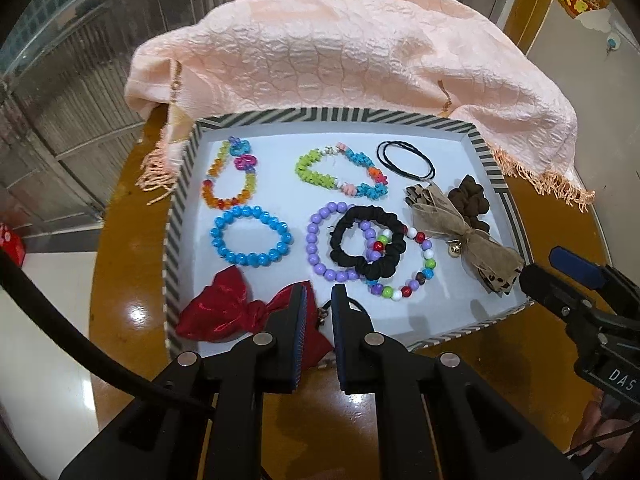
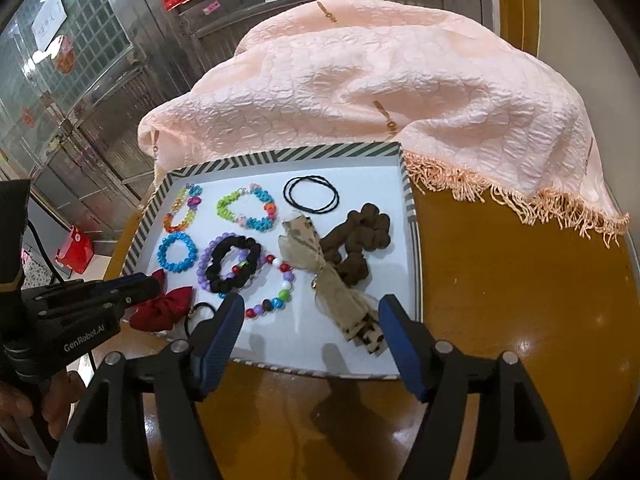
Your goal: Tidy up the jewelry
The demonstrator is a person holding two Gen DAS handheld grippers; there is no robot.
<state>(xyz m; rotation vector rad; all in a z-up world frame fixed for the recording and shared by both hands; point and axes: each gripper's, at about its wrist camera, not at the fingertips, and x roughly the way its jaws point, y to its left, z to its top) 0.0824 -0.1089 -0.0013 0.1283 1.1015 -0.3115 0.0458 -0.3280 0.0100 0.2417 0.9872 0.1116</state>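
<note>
Left wrist view
Tray: a striped tray (image 1: 182, 216) sits on the round worktop (image 1: 128, 184), with a pink cloth (image 1: 340, 52) bunched behind it.
Sorted so far: a rainbow bracelet (image 1: 230, 174), a green-blue bracelet (image 1: 340, 172), a blue bracelet (image 1: 251, 236) and black ties (image 1: 406, 159) lie apart, each in its own spot; this part looks done.
Left to do: a black scrunchie (image 1: 368, 240) lies over a purple bracelet (image 1: 320, 240) and a mixed bracelet (image 1: 408, 264); a tan bow (image 1: 460, 232) rests against a brown scrunchie (image 1: 470, 200). I judge these heaps need separating.
Left hand-held gripper (image 1: 320, 312): jaws a narrow gap apart, nothing clamped, tips over the tray's near edge beside a red bow (image 1: 224, 312) and a thin black loop.

Right wrist view
Right hand-held gripper (image 2: 311, 320): jaws spread wide, holding nothing; the right finger sits just beside the tan bow's (image 2: 340, 280) spotted end, though contact cannot be told.
Pile: the black scrunchie (image 2: 234, 264) overlaps the purple and mixed beads; the brown scrunchie (image 2: 360, 236) lies behind the tan bow.
Left hand-held gripper (image 2: 154, 286): seen from the side, its tip at the red bow (image 2: 164, 308).
Progress: roughly midway, as a judgement.
</note>
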